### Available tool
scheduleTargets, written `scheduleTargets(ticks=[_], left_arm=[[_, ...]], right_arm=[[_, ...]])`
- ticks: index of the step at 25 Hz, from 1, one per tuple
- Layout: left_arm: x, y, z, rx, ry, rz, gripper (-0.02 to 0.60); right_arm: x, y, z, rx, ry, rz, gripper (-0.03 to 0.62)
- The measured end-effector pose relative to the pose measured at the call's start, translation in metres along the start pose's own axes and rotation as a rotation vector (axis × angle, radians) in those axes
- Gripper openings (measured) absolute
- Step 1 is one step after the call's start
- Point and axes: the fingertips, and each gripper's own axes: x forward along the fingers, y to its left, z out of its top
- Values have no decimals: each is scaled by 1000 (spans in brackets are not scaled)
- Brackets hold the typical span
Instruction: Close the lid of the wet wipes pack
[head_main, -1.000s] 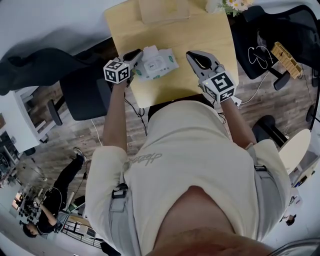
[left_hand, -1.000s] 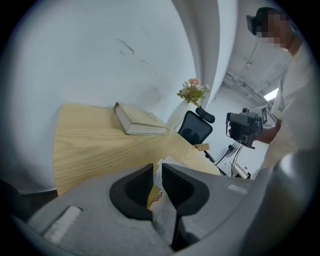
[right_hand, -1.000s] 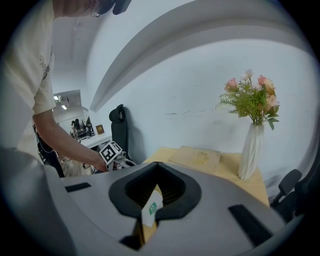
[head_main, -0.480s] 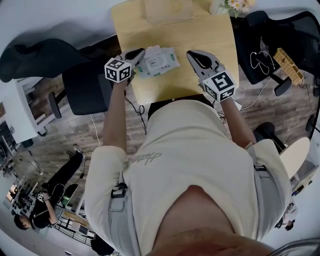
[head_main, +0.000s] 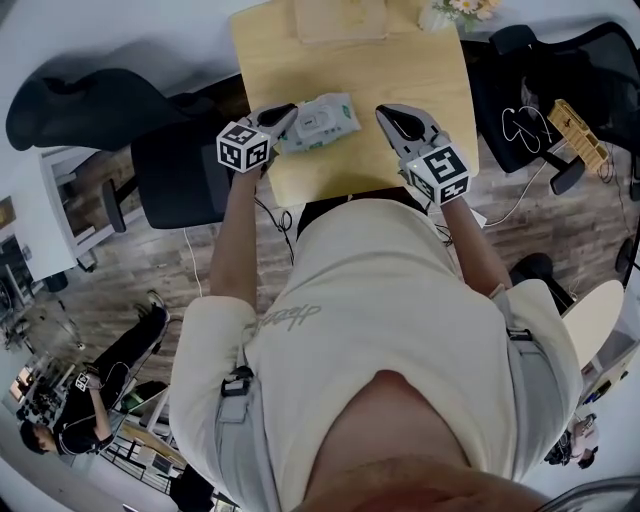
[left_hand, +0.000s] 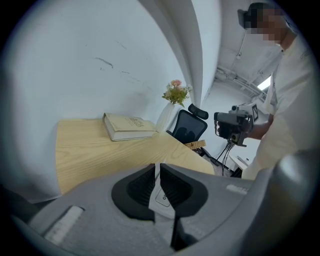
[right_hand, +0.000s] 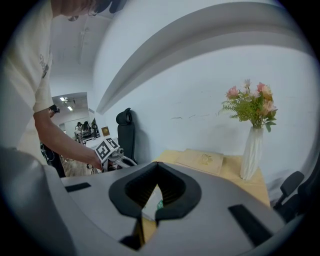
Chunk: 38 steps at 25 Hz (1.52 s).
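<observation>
Head view: the left gripper (head_main: 283, 118), whose jaws have just been closing, is clenching the 9 o'clock edge of the wet wipes pack (head_main: 322, 120). The pack is showing over the 6 o'clock end of the wooden table (head_main: 350, 70). The right gripper (head_main: 392, 112) is hovering at the pack's 3 o'clock, apart from it, its jaws pressed together on nothing.

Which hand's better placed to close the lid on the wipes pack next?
Right, probably. The left gripper has just closed on the edge of the wet wipes pack, steadying it; the right gripper, shut and empty, sits beside the pack, free to press down.
</observation>
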Motion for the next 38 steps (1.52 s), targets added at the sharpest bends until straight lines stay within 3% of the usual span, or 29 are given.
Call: scheduleTargets(ticks=[22,38], left_arm=[[-7,-34,-37,5,28,4,40],[17,-22,-58,-69,189,32,40]], right_arm=[[-34,27,-17,-2,8,-44,2],[-39,16,-29,16,30,-76,2]])
